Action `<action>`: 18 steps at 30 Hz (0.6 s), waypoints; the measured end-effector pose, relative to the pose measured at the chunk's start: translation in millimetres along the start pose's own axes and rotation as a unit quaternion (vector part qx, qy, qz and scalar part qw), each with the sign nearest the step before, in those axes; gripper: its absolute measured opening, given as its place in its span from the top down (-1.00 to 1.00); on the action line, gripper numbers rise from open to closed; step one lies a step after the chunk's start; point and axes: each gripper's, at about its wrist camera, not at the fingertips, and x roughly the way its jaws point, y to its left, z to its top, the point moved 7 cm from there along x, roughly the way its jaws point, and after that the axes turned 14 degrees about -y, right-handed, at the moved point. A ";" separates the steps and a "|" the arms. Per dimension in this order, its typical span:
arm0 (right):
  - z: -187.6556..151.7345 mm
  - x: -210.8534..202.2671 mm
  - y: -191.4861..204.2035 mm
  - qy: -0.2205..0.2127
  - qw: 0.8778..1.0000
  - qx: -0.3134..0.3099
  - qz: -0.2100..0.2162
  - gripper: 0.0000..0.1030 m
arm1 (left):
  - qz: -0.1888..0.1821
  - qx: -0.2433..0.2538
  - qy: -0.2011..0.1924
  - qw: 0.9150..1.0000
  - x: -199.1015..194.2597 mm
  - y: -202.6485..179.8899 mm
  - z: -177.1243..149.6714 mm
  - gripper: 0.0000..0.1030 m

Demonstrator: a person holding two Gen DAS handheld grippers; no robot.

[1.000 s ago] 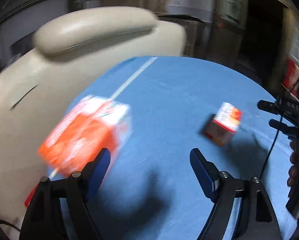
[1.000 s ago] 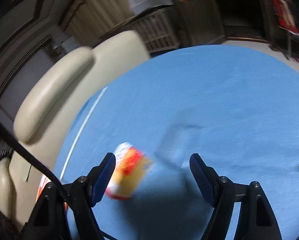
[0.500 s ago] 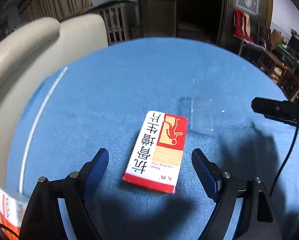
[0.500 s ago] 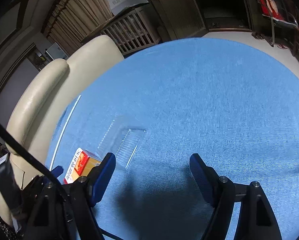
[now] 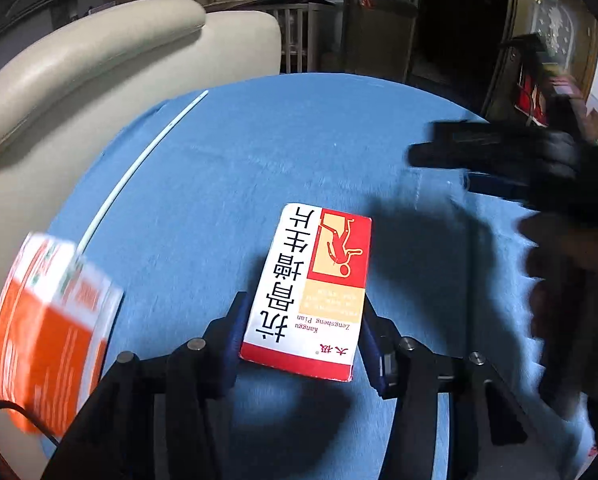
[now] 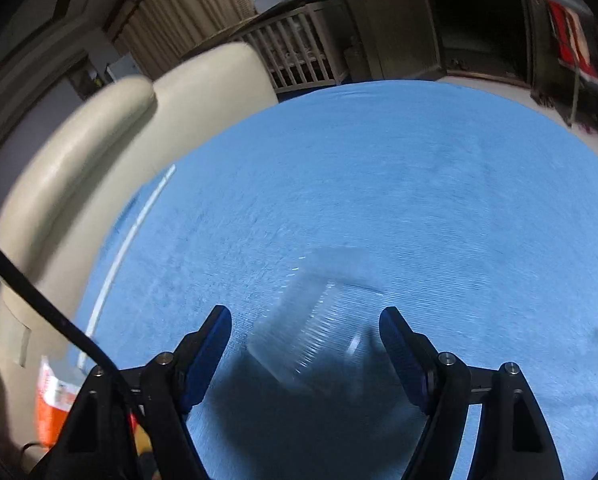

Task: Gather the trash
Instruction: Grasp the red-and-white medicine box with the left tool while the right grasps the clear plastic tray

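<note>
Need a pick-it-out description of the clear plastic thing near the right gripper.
Start at the blue tablecloth beside the cream chair. The clear container lies on the cloth between the open fingers of the right gripper, pads not touching it. Unlike the red-and-white box and the orange box, it is see-through and ribbed, with no print.

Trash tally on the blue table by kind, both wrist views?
Cardboard boxes: 2, the red-and-white medicine box and the orange box at the table's edge
Clear plastic containers: 1, the clear container
Total: 3
</note>
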 end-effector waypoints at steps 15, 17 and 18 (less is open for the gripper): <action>-28.6 -75.6 -30.2 0.007 0.997 -0.054 0.046 0.64 | -0.019 -0.029 -0.010 0.999 -38.9 -5.4 -22.7 -0.02; -31.4 -96.5 -41.2 0.000 0.998 -0.042 0.051 0.64 | -0.024 -0.028 -0.013 0.999 -46.3 -11.2 -25.3 -0.02; -30.9 -107.8 -44.9 -0.005 0.998 -0.034 0.054 0.64 | -0.026 -0.028 -0.014 0.999 -48.5 -13.2 -26.1 -0.02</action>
